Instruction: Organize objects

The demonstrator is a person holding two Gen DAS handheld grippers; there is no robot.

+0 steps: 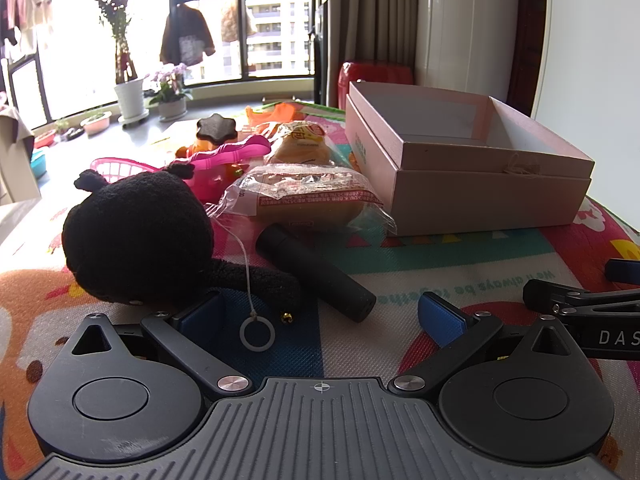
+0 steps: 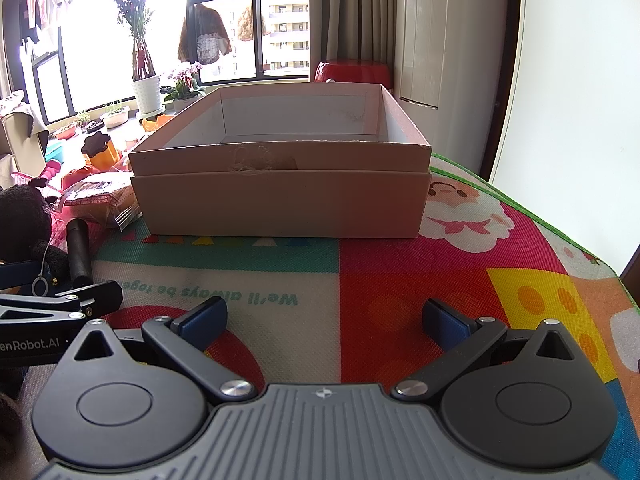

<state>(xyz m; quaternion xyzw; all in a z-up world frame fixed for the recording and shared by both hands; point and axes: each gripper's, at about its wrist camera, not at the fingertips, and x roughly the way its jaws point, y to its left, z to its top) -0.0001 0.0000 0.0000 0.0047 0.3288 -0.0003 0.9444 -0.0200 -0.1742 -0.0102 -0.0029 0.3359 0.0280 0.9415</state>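
Mat: "We'll always be"; left gripper: "enRobot.AI".

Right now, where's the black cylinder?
In the left wrist view the black cylinder lies on the mat, centre, between the black plush toy and the cardboard box, just before the wrapped bun.

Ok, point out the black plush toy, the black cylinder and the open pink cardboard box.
Black plush toy [image 1: 136,232], left wrist view, its round head.
Black cylinder [image 1: 316,274], left wrist view, mid-body.
Open pink cardboard box [image 2: 280,204], right wrist view, front wall.
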